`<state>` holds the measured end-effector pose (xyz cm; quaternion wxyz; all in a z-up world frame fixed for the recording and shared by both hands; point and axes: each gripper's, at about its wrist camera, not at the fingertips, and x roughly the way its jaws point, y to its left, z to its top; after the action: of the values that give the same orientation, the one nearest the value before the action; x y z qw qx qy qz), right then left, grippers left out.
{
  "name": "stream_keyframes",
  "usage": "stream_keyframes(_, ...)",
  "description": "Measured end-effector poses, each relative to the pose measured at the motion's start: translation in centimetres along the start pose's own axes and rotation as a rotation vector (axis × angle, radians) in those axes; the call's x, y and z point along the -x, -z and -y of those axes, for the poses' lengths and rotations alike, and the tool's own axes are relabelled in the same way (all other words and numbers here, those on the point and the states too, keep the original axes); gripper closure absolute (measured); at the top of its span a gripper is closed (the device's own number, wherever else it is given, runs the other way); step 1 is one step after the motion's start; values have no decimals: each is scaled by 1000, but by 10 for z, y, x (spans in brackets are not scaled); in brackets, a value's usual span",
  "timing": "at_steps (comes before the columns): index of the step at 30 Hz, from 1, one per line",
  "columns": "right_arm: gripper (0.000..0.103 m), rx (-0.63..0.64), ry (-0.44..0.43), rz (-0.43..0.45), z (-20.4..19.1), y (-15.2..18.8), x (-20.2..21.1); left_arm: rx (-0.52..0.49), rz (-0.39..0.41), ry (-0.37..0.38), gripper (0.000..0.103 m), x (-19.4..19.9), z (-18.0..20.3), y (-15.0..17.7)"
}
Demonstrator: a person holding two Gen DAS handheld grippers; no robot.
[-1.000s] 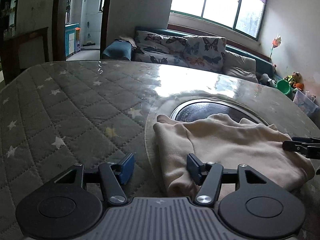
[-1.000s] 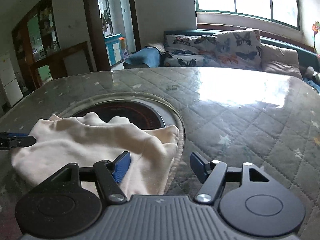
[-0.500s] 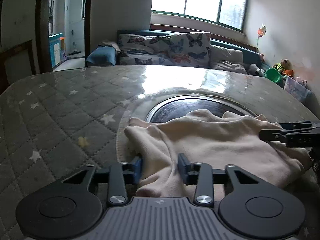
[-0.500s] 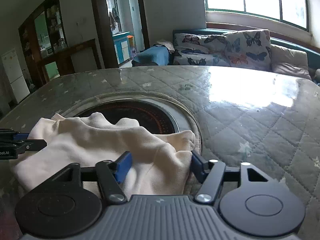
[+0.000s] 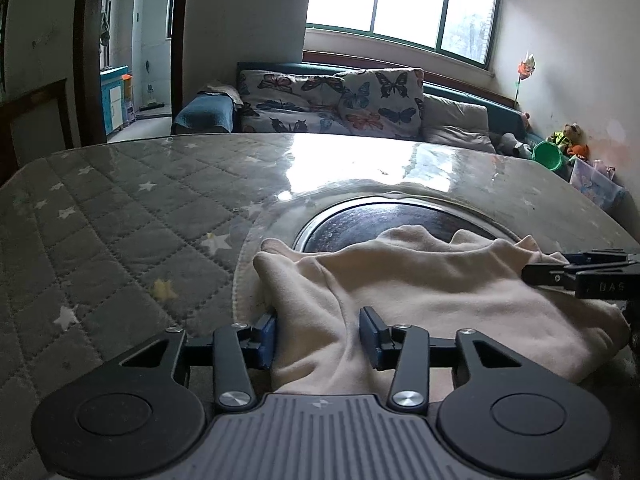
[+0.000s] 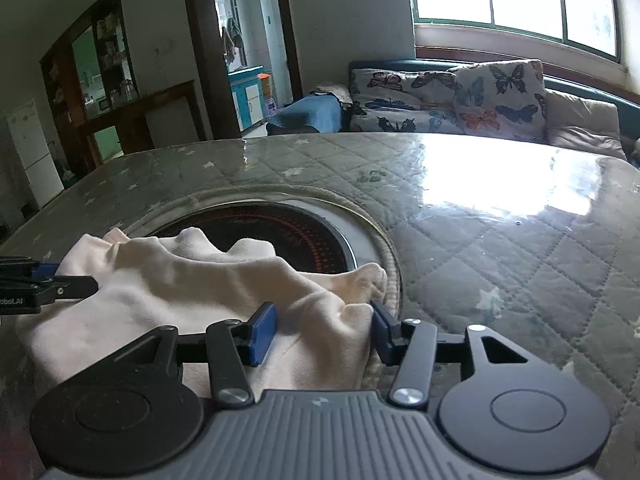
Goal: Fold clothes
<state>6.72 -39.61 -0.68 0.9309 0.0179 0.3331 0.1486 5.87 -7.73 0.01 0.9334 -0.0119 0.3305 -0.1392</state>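
Note:
A cream garment [image 5: 420, 292] lies bunched on the table, partly over the round dark inset; it also shows in the right wrist view [image 6: 192, 280]. My left gripper [image 5: 318, 338] stands at the garment's left near end, its blue-padded jaws partly closed around a fold of the cloth. My right gripper [image 6: 324, 330] stands at the garment's right near end, jaws around a thick fold and wider apart. Each gripper shows at the edge of the other's view: the right one [image 5: 580, 276], the left one [image 6: 36, 284].
The table has a grey quilted star-pattern cover [image 5: 120, 220] under clear plastic and a round dark cooktop inset [image 6: 288, 236] in a metal ring. A sofa with butterfly cushions [image 5: 340, 104] stands behind the table. A doorway [image 6: 244, 52] opens at the back left.
Both grippers have moved onto the garment's near ends. Their jaws, wide open a second ago, have narrowed around folds of the cloth, the left more than the right.

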Motion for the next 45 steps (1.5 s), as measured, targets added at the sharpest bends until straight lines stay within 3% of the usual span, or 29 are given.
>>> stream_keyframes(2,72,-13,-9,-4,0,-1,2,19,-6,20,72,-2,-2,-2)
stream_keyframes(4,87,-38,-18,-3,2,-1,5,35,-8,34,76,-2,-4,-3)
stream_keyframes(7,91,-60,-23,24,2,-2,17,32,10,38,79,5,-3,-4)
stream_keyframes(19,92,-58,2,141,-5,-12,74,-54,103,119,80,34,29,-29)
stream_keyframes(24,92,-56,108,169,13,-12,104,-111,117,187,80,30,62,-43)
stream_keyframes(37,92,-103,418,170,79,9,173,-221,39,392,80,-22,172,-63)
stream_keyframes(41,92,-133,485,119,92,25,172,-272,-9,403,73,-37,190,-54)
stream_keyframes(45,82,-121,524,79,95,39,164,-269,-15,374,69,-38,180,-47)
